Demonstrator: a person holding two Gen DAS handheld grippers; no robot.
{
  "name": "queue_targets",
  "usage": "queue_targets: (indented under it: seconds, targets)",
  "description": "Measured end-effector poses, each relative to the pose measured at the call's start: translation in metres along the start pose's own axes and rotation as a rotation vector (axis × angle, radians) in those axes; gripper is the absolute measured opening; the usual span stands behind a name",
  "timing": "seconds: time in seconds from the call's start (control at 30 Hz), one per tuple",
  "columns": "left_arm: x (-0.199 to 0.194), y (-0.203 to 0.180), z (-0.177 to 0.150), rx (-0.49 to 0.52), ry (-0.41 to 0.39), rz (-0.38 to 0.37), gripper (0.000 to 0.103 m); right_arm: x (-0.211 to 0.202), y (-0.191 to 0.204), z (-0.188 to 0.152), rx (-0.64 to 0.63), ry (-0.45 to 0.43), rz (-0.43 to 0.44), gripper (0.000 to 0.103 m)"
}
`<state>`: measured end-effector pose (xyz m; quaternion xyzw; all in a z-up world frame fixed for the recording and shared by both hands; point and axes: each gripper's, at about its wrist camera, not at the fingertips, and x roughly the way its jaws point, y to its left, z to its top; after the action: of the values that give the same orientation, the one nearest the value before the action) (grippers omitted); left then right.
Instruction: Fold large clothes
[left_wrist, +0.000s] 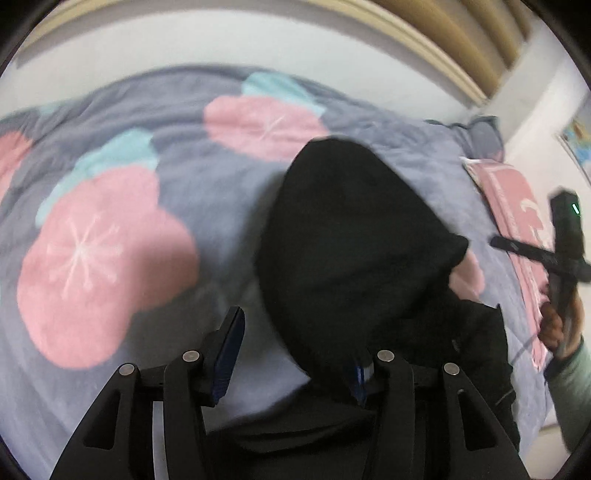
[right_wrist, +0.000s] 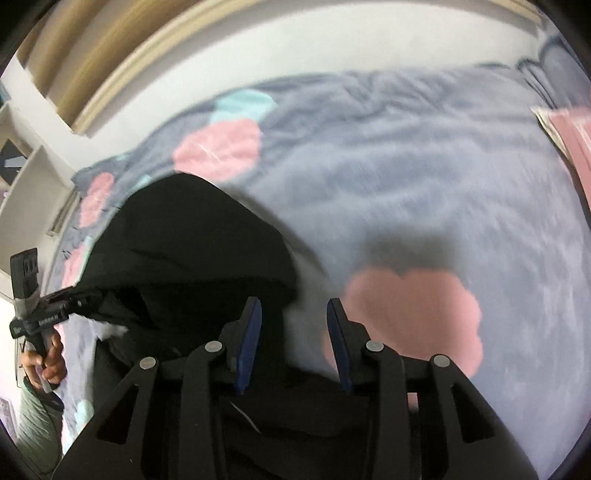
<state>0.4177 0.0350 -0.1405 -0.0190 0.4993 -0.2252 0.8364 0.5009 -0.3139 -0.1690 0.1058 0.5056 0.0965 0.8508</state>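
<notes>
Two claws, both let go. Left claw (left_wrist: 291, 354) hangs with its jaws apart at 6 o'clock of its view, nothing pinched, though the black garment (left_wrist: 354, 236) covers its right finger. That garment lies bunched on the flowered bedspread (left_wrist: 110, 229), centre to 4 o'clock. Right claw (right_wrist: 291, 343) is parted too, bare bedspread showing between its pads, garment off toward 9 o'clock. Looks like a fold just got dropped; next up I'd say pick fresh edges and flatten it, since it's pretty lumpy.

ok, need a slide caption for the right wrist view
Right tongs open over the black garment on a flowered blanket, nothing between the pads.
</notes>
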Motion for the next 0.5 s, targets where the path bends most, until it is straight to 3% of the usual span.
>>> queue_targets:
  seconds: [0.07,0.13,0.17,0.27,0.37,0.4,0.43,0.5]
  targets:
    - [0.002,-0.006,0.003,0.031,0.007,-0.002,0.054,0.011,0.012,0.015,-0.032,-0.002,0.004,0.043]
    - [0.008,-0.005,0.002,0.028,0.022,0.0,0.054,0.036,0.023,0.038,-0.067,0.018,0.031,0.063]
    - [0.014,-0.001,0.002,0.017,0.031,0.003,0.054,0.046,0.027,0.045,-0.085,0.029,0.024,0.067]
    - [0.025,0.012,-0.002,-0.036,0.06,-0.023,0.054,0.095,0.043,0.074,-0.157,0.104,0.0,0.068]
    - [0.033,0.021,-0.004,-0.079,0.059,-0.048,0.054,0.141,0.042,0.083,-0.144,0.27,0.115,0.068]
    - [0.039,0.025,-0.003,-0.097,0.066,-0.046,0.054,0.16,0.044,0.08,-0.143,0.326,0.109,0.064]
    - [0.045,0.029,-0.004,-0.115,0.078,-0.047,0.054,0.162,0.05,0.077,-0.168,0.326,0.08,0.035]
    - [0.059,0.034,-0.002,-0.145,0.096,-0.042,0.054,0.15,0.055,0.071,-0.199,0.243,0.001,0.019]
